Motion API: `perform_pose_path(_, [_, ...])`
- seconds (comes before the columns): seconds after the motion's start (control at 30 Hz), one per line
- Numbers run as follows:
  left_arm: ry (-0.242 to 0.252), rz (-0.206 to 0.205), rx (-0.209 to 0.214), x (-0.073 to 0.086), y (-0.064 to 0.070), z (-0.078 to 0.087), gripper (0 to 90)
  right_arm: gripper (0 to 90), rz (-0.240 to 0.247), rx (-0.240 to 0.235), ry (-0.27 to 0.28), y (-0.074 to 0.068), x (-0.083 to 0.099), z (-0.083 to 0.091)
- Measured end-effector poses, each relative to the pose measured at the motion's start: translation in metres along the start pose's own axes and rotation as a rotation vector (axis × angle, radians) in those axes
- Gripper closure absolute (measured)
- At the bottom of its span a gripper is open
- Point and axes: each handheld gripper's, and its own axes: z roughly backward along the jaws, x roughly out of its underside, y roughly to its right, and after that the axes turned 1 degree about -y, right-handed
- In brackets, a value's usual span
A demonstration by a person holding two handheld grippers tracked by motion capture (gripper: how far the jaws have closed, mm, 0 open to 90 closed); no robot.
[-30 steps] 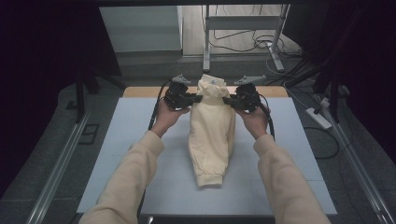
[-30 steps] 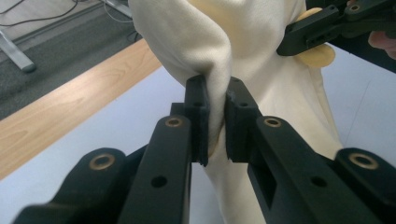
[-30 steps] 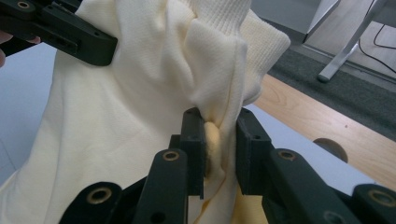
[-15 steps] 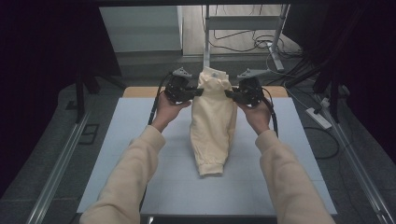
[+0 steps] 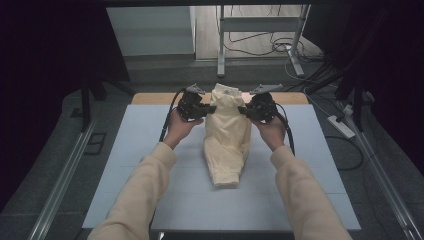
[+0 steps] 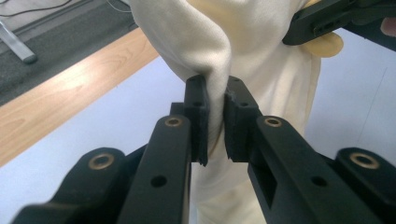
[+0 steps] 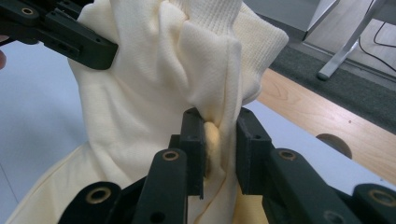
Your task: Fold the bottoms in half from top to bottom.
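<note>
Left gripper (image 6: 215, 122): jaws nearly closed, pinched on a fold of the cream garment (image 5: 227, 134) at its left upper edge, fabric squeezed between the black pads (image 6: 198, 116). Right gripper (image 7: 219, 149): jaws narrowly parted around a bunched fold of the same garment near its ribbed upper band, cloth gripped between them. Seen from the high view, left gripper (image 5: 210, 108) and right gripper (image 5: 243, 110) set on either side of the garment's top, jaws turned inward toward each other, each held in a hand (image 5: 180, 127) with a cream sleeve (image 5: 145, 185) reaching back toward the near edge. Garment: upper end raised off the surface between the two grippers, ribbed band uppermost; body hung down and trailed toward the person, narrowed to a cuffed lower end that lay on the white mat (image 5: 125, 165). Mat: beneath and around the garment, wide on both sides of it. Wooden tabletop (image 5: 155, 98): strip exposed beyond the garment's raised end, at the mat's far edge. Black cable (image 5: 167, 117): looped just left of the garment, from the left gripper. Metal stand legs and floor cables (image 5: 260, 42): well beyond the garment, past the table.
</note>
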Motion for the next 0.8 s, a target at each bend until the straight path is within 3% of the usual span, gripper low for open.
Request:
perform_pose_path(0.47, [-0.026, -0.010, 0.009, 0.017, 0.004, -0.008, 81.0, 74.3, 0.013, -0.028, -0.024, -0.003, 0.018, -0.008])
perform_pose_path(0.8, [-0.023, 0.005, 0.026, 0.028, 0.005, -0.012, 81.0, 74.2, 0.003, -0.037, -0.034, -0.007, 0.027, -0.011])
